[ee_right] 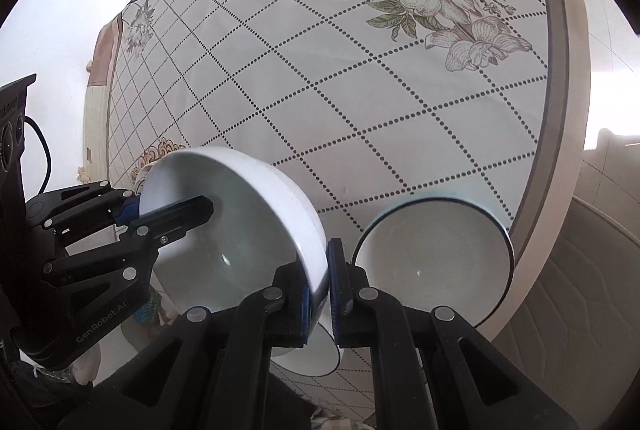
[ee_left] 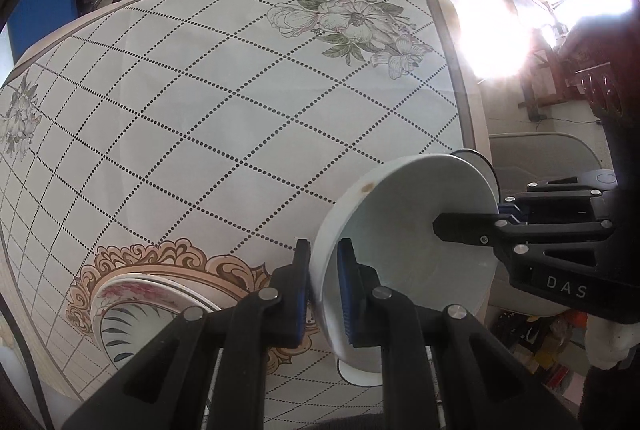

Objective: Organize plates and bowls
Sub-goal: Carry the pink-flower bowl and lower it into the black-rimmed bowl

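Two grippers: left gripper (ee_left: 323,294) and right gripper (ee_right: 319,290) both clamp the white bowl (ee_left: 404,242) rim.
Left view only: patterned plate (ee_left: 148,302).
Right view only: dark-rimmed bowl (ee_right: 434,262) on the table (ee_right: 360,90).

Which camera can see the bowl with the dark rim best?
The right wrist view. There the dark-rimmed bowl shows nearly whole near the table edge, beside the white bowl both grippers pinch. In the left wrist view only a sliver of the dark-rimmed bowl peeks out behind the white bowl.

Glossy ceramic white bowl (ee_left: 404,250) (smooth) over matt printed tablecloth (ee_left: 240,110).
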Available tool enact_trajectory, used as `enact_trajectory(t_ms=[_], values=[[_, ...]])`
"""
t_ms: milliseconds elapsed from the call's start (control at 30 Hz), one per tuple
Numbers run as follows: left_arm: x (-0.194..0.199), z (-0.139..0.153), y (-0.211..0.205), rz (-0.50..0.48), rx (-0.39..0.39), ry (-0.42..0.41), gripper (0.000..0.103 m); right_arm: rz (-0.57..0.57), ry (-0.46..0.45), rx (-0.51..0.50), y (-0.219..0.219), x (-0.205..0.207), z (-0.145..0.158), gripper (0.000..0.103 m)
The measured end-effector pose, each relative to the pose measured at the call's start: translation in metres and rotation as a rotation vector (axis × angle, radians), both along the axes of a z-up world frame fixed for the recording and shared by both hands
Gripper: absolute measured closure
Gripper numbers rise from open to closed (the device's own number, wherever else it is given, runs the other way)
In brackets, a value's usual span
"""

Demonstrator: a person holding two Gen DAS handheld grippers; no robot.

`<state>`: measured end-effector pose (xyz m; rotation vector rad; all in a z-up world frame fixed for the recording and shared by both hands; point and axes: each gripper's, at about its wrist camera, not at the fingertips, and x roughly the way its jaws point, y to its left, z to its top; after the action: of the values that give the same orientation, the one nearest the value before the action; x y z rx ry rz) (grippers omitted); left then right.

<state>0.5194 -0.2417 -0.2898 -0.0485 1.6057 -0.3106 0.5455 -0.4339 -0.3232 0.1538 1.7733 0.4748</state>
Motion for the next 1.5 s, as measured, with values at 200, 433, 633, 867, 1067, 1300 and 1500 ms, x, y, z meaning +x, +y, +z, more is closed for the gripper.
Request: enact_trajectory(t_ms=[200,433,633,867,1067,1300,1500], values=[[-0.025,-0.001,-0.015,-0.051,-0.007,-0.008,0.092,-0.056,0.001,-0.009,-0.012,-0.043,0.010,0.094],[-0.057,-0.004,-0.025,-0.110,0.006,0.004,0.092,-0.085,0.022,-0.012,-0.018,-0.095,0.005,0.094],[-0.079,-0.015,-0.029,-0.133,0.015,0.029,0.092,-0.097,0.046,-0.017,-0.016,-0.128,-0.010,0.094],[-0.091,-0.037,-0.033,-0.148,0.040,0.067,0.092,-0.098,0.081,-0.033,-0.003,-0.142,-0.037,0.094],[-0.098,-0.056,-0.040,-0.159,0.065,0.110,0.092,-0.100,0.118,-0.048,-0.001,-0.150,-0.057,0.094],[-0.099,-0.063,-0.046,-0.172,0.101,0.115,0.092,-0.144,0.154,-0.056,0.001,-0.149,-0.070,0.094],[-0.098,-0.068,-0.047,-0.182,0.150,0.145,0.092,-0.196,0.203,-0.067,-0.001,-0.144,-0.072,0.091]])
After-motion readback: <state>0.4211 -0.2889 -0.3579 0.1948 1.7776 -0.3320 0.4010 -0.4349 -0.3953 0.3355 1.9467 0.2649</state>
